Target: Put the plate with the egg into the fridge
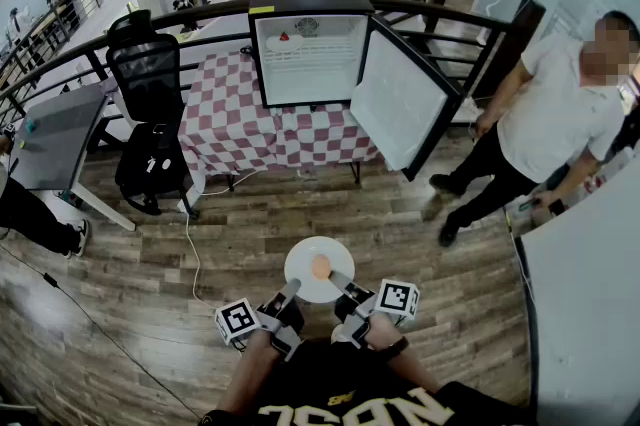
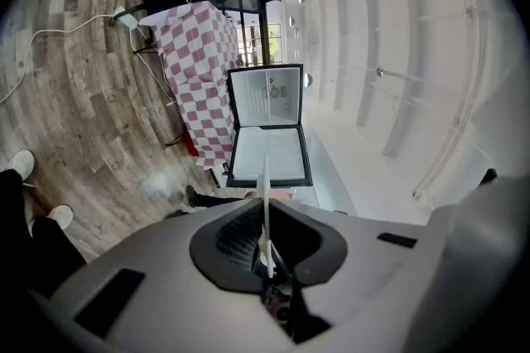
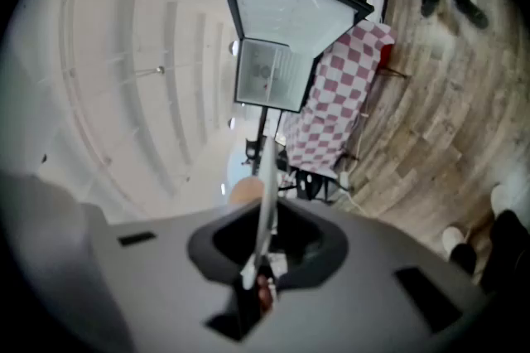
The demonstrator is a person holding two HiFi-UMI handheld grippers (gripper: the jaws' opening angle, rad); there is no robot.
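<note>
A white plate (image 1: 303, 258) with a tan egg (image 1: 320, 266) on it is held level over the wooden floor, in front of the person's chest. My left gripper (image 1: 292, 291) is shut on the plate's near left rim, and my right gripper (image 1: 343, 282) is shut on its near right rim. In the left gripper view the plate (image 2: 266, 206) shows edge-on between the jaws of the left gripper (image 2: 267, 256). The right gripper view shows the same thin plate edge (image 3: 267, 198) and the egg (image 3: 246, 191) beside it. The black mini fridge (image 1: 309, 42) stands ahead on a table, its door (image 1: 400, 99) swung open to the right.
The fridge sits on a table with a red-and-white checked cloth (image 1: 238, 126). A person in a white shirt (image 1: 553, 119) stands at the right near the door. A black office chair (image 1: 148, 72), a backpack (image 1: 150, 166) and a grey table (image 1: 50, 136) are at the left. A white counter (image 1: 590, 304) lies at the right.
</note>
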